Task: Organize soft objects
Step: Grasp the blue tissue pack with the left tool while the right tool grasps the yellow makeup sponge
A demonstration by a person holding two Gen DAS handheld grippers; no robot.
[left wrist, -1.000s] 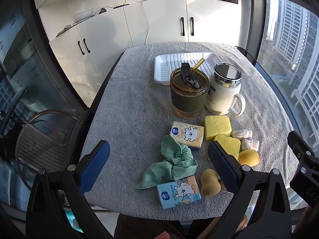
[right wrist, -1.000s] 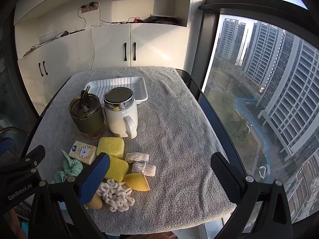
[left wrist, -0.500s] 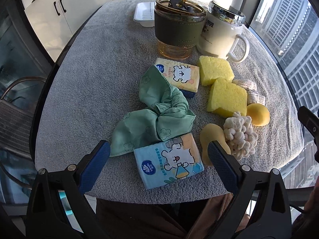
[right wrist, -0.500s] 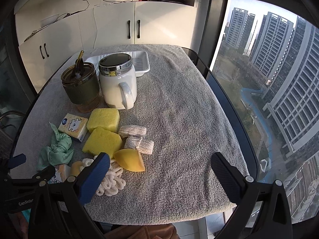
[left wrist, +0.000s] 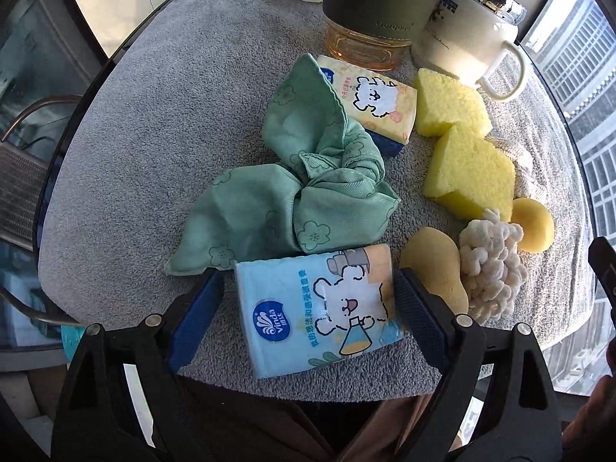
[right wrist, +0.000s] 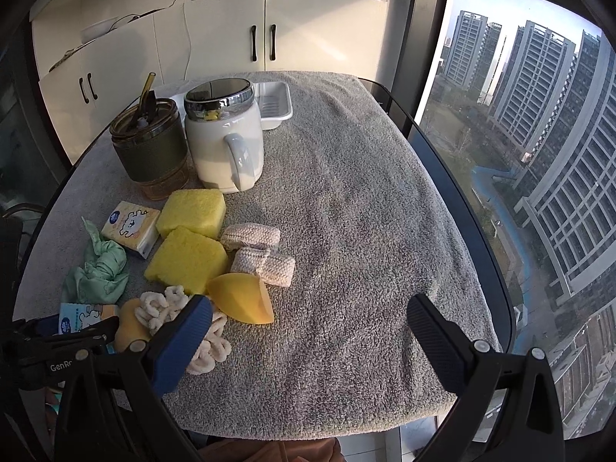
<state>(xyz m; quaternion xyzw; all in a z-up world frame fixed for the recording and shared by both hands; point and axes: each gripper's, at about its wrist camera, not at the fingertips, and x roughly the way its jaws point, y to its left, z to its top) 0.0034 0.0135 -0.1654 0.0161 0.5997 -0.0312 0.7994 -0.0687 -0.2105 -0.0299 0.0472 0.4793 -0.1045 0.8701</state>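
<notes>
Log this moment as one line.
left gripper: fingers closing around blue tissue pack, gap on one side | right gripper: open, empty, over grey towel | phase: grasping

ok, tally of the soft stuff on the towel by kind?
Tissue packs: 2, blue, yellow
Yellow sponge blocks: 2
Makeup sponges: 2
Knit rolls: 2
Green cloth: 1
White looped scrunchie: 1
Total: 10

Tissue pack (left wrist: 315, 308) sits nearest me at the table's front edge. Cloth (left wrist: 300, 188) right behind it, sponges (left wrist: 467, 173) off right, cups (left wrist: 379, 7) at back.
</notes>
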